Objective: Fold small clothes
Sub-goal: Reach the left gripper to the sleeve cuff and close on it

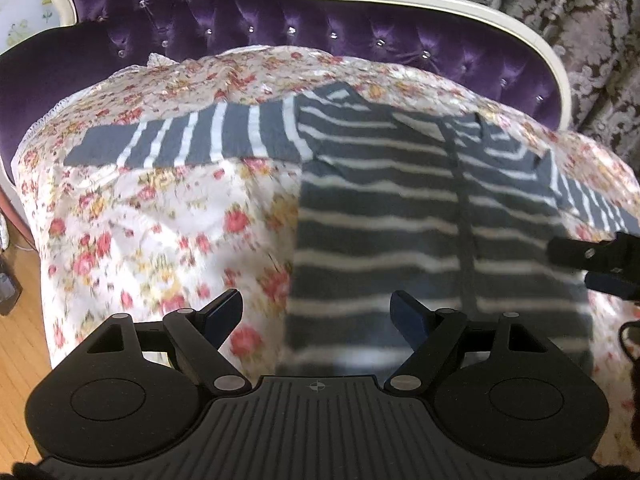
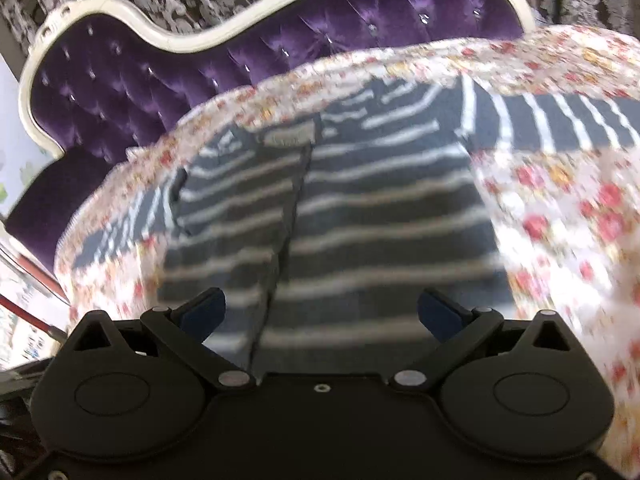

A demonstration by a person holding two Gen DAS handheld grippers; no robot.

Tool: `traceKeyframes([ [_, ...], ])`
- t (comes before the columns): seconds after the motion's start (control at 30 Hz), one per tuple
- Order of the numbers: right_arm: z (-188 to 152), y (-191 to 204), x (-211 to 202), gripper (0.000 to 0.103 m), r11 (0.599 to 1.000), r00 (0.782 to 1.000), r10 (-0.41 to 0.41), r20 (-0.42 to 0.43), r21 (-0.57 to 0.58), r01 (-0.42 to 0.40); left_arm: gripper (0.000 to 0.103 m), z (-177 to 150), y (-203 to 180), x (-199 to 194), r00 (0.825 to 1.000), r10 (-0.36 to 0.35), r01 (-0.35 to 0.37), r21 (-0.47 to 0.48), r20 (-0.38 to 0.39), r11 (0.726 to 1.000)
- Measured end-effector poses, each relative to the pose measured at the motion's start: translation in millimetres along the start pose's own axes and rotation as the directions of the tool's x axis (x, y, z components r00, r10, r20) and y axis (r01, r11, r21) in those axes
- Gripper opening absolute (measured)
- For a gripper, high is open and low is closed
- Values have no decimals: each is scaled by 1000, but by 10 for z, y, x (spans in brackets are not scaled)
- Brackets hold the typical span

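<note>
A grey-and-white striped long-sleeved top (image 1: pixel 400 208) is seen spread flat, both sleeves stretched sideways, on a rose-printed floral sheet (image 1: pixel 160 220) laid over a purple tufted sofa (image 1: pixel 280 20); the layout is judged to be the starting position for folding, with no fold yet made. The left gripper (image 1: pixel 316 312) is held above the garment's lower edge, where cloth meets sheet, its fingers spread wide with nothing between them; the right gripper (image 2: pixel 320 312) is poised over the lower body of the top, its fingers likewise parted wide and empty. The knit appears soft and matte, crossed by narrow pale bands and divided by a dark central seam or placket; the sheet is thin printed cotton with a lacy edge; the sofa back is buttoned velvet, framed in curved cream-painted wood; a brocade-patterned curtain (image 1: pixel 560 8) is visible behind. Both views are blurred at the near edge.
</note>
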State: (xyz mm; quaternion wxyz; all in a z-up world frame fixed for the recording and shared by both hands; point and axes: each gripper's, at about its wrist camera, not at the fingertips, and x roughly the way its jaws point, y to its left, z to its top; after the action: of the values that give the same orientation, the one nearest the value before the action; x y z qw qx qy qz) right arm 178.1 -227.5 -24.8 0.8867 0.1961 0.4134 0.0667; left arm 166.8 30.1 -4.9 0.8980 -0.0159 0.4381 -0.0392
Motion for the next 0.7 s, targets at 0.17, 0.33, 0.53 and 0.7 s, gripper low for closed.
traceKeyframes([
  [0.17, 306, 24, 196, 102, 997, 998, 54, 34, -57, -52, 80, 209, 158, 135, 999, 39, -39, -11, 31, 999],
  [0.33, 574, 161, 338, 103, 986, 991, 103, 88, -141, -90, 80, 469, 425, 221, 993, 58, -55, -34, 106, 998],
  [0.53, 800, 226, 441, 103, 975, 959, 196, 204, -147, -168, 90, 793, 875, 349, 984, 30, -9, -121, 175, 993],
  [0.7, 799, 136, 725, 103, 962, 955, 264, 136, -105, -251, 102, 963, 1252, 546, 986, 71, -44, -174, 151, 984],
])
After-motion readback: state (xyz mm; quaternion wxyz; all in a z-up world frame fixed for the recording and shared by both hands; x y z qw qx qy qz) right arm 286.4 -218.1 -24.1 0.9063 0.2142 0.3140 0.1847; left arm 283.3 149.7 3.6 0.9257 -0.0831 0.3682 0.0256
